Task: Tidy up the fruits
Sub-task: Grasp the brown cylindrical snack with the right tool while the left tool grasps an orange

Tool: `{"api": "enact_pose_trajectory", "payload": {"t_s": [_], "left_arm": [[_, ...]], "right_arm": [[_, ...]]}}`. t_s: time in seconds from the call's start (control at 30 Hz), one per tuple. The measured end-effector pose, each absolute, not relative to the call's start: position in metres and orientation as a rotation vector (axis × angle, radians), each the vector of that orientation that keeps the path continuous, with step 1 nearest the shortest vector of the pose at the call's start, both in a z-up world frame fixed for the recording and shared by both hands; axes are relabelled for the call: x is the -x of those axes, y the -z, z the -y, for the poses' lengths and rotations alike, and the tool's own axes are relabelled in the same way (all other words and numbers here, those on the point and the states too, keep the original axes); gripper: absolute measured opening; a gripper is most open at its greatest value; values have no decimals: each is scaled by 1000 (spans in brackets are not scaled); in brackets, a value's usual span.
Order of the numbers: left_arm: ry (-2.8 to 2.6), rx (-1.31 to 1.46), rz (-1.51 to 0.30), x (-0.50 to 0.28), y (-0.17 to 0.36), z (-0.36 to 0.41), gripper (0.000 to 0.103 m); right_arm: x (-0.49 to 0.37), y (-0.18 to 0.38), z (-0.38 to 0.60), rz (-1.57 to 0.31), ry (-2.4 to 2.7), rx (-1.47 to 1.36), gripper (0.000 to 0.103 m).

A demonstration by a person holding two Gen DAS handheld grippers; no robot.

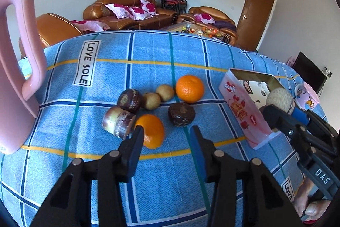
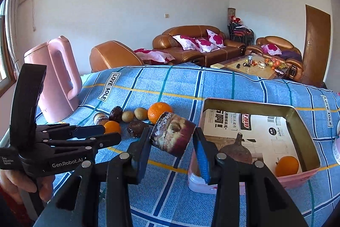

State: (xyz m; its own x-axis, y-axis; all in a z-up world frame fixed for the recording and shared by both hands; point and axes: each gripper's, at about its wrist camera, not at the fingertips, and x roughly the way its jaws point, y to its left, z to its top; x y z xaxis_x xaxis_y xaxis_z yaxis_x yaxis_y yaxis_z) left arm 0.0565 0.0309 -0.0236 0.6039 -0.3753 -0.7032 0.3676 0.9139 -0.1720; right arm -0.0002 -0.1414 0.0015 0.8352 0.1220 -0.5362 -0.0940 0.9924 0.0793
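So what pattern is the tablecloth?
Blue tablecloth with white, navy, teal and yellow grid lines; clearest in the left wrist view.

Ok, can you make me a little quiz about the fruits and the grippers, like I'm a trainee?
1. True or false: the right gripper is holding a purple fruit.
2. How many oranges lie inside the pink tin? A) none B) one C) three
3. Fill in the gap: the left gripper, by the fruits on the cloth, is ____ (open or shut).

Key: 1 true; 2 B; 3 open.
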Motion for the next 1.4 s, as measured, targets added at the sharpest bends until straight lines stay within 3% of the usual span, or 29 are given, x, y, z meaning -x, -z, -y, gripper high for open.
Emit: {"api": "enact_pose_trajectory", "payload": {"t_s": [0.53, 0.67, 0.77, 1.03, 1.4], "left_arm": [[316, 37, -894, -84, 50, -18, 50], [313, 30, -899, -83, 52, -21, 35], [335, 82, -889, -80, 50, -31, 34], [190, 46, -545, -41, 6, -47, 34], [87, -7, -494, -30, 6, -37, 34]], "right_arm": [[0, -4, 147, -571, -116, -84, 42], [0, -4, 148, -565, -106, -80, 42], [-1, -2, 148, -568, -99, -74, 42], [5, -8, 152, -485, -80, -48, 42], [4, -5, 143, -455, -37, 20, 42]]}}
